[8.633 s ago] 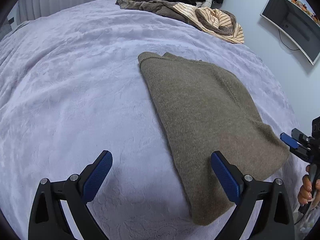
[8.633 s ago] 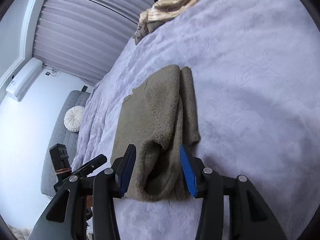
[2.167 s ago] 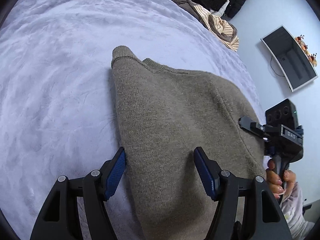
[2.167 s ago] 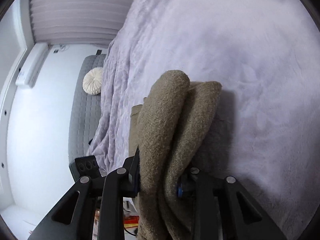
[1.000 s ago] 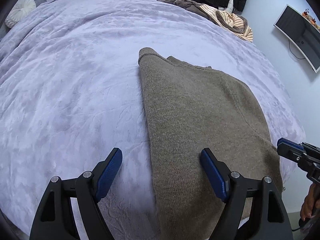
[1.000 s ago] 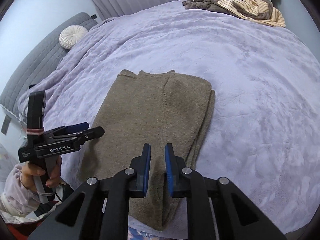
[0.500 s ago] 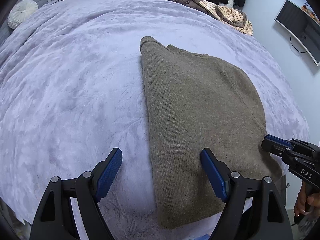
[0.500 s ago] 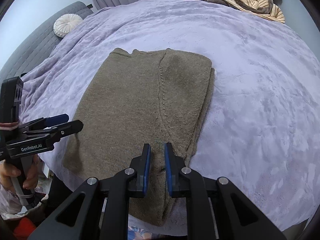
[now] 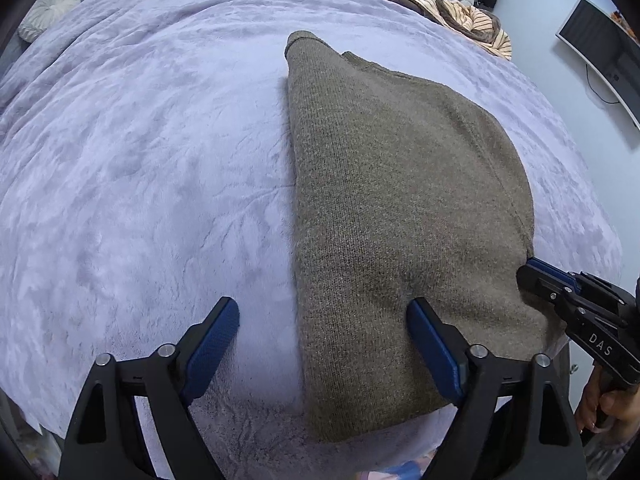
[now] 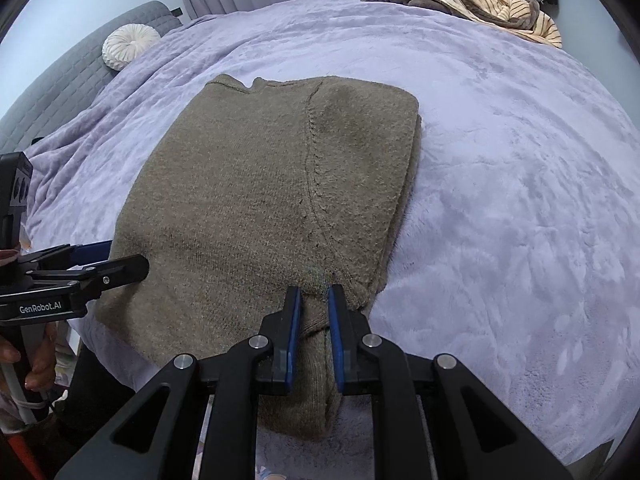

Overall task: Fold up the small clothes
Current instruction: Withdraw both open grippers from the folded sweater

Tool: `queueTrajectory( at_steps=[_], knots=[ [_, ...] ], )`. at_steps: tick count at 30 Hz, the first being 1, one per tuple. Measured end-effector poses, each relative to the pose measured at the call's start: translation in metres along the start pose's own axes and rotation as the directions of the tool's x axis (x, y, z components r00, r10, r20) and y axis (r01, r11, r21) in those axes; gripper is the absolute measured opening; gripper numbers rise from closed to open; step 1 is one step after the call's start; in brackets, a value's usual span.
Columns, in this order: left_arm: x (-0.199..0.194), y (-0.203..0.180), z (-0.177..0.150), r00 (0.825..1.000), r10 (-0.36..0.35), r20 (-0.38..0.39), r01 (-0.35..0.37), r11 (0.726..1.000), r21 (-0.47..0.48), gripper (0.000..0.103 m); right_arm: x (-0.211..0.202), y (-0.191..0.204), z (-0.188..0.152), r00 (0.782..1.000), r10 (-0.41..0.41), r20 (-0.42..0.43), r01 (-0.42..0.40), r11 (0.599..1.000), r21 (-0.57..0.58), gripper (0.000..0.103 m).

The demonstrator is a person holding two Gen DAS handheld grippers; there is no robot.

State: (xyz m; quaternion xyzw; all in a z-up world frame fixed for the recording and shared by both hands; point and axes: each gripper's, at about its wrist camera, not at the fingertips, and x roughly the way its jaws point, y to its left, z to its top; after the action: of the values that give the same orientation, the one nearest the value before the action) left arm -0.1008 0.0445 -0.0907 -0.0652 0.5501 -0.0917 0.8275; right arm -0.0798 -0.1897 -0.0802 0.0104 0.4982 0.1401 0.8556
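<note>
Right wrist view shows my right claw [image 10: 313, 312] nearly closed, pinching a ridge of the sweater [image 10: 256, 184] at its near right corner. That sweater lies on the bed [image 10: 500, 160], sides already folded in to a long strip; I judge the end-to-end fold is left. My left claw [image 9: 324, 336], wide after just opening further, straddles the sweater's near left edge, one pad on the knit, one over the bedcover, gripping nothing.
</note>
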Motion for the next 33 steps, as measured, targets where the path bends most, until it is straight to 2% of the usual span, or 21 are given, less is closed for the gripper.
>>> queueTrajectory(
  at_steps=[5,8,10,13,17,19,25,26,29,33],
  knots=[
    [0.000,0.004,-0.002,1.000,-0.011,0.000,0.011,1.000,-0.016,0.089,-0.007,-0.003,-0.009,1.000,0.009,0.008,-0.009,1.000,0.029,0.016],
    [-0.002,0.005,-0.001,1.000,-0.012,0.007,0.012,1.000,-0.016,0.089,-0.011,-0.013,-0.013,0.999,0.047,0.007,-0.047,0.994,0.097,0.022],
    [-0.007,0.005,-0.001,1.000,-0.005,0.018,0.005,1.000,-0.011,0.089,-0.015,-0.021,-0.014,0.997,0.071,0.005,-0.071,0.986,0.151,0.030],
    [-0.014,0.005,0.001,0.999,0.024,0.035,-0.024,1.000,0.001,0.089,-0.026,-0.032,-0.017,0.994,0.112,0.008,-0.111,0.968,0.224,0.032],
    [-0.023,0.006,0.009,0.998,0.052,0.043,-0.051,0.999,-0.015,0.089,-0.042,-0.042,-0.011,0.997,0.077,0.005,-0.076,0.965,0.253,0.034],
    [-0.026,0.003,0.013,0.997,0.059,0.048,-0.058,0.998,-0.017,0.089,-0.047,-0.043,-0.004,0.998,0.067,0.006,-0.066,0.963,0.263,0.047],
    [-0.035,-0.011,0.023,0.996,0.063,0.066,-0.063,0.998,-0.005,0.089,-0.049,-0.030,0.023,1.000,0.023,0.014,-0.026,0.963,0.268,0.070],
    [-0.037,-0.013,0.025,0.995,0.068,0.073,-0.068,0.998,-0.005,0.102,-0.048,-0.027,0.027,1.000,0.010,0.011,-0.012,0.964,0.267,0.072],
    [-0.040,-0.019,0.028,0.993,0.071,0.100,-0.070,0.998,-0.006,0.103,-0.046,-0.017,0.037,0.998,-0.054,0.015,0.048,0.968,0.246,0.080],
    [-0.040,-0.025,0.032,0.991,0.081,0.106,-0.082,0.997,0.001,0.103,-0.044,-0.005,0.046,0.997,-0.074,0.012,0.069,0.971,0.228,0.087]
  ],
)
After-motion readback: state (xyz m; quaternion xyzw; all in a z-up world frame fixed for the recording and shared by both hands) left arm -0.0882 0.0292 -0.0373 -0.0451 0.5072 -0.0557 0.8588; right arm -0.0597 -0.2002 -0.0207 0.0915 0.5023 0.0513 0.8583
